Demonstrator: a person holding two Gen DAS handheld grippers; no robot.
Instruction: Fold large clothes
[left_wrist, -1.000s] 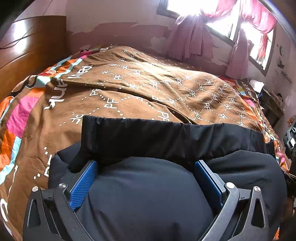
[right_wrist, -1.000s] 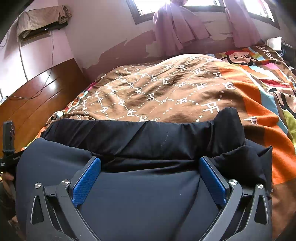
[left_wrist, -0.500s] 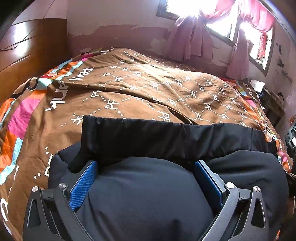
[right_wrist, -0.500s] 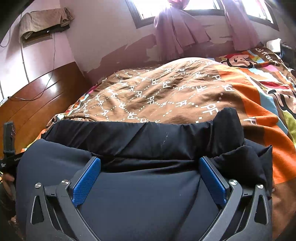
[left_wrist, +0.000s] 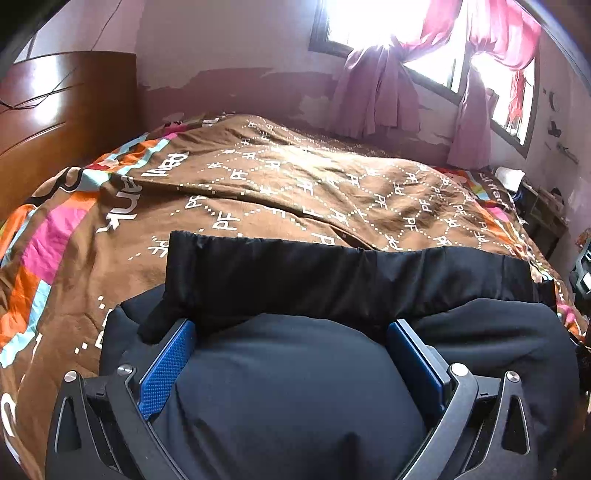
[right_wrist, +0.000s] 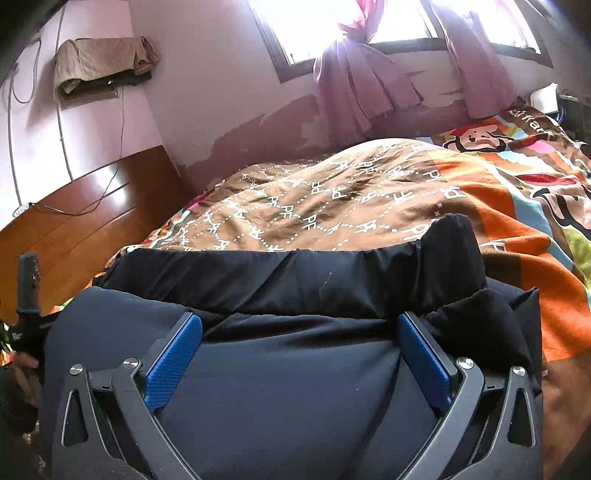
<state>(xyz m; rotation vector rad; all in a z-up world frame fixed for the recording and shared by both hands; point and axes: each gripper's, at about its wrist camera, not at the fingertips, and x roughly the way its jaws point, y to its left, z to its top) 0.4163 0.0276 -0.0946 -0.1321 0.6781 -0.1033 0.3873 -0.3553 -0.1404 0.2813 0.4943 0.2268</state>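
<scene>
A large black padded garment (left_wrist: 295, 384) lies folded on the near edge of the bed, with a black band of it (left_wrist: 332, 273) folded across the far side. It also shows in the right wrist view (right_wrist: 288, 391). My left gripper (left_wrist: 291, 332) is open, its blue pads (left_wrist: 166, 369) wide apart, with the puffy cloth bulging between them. My right gripper (right_wrist: 299, 328) is open the same way over the garment's right part, next to a rolled sleeve end (right_wrist: 476, 325).
The bed carries a brown patterned quilt (left_wrist: 295, 184) with bright coloured borders. A wooden headboard (left_wrist: 55, 122) stands at the left. Pink curtains (left_wrist: 376, 96) hang at the window behind. A small table (left_wrist: 543, 210) stands at the far right.
Both cameras have tilted upward a little, so more wall and window show. The garment and both grippers keep the same relation; the jaws stay wide apart.
</scene>
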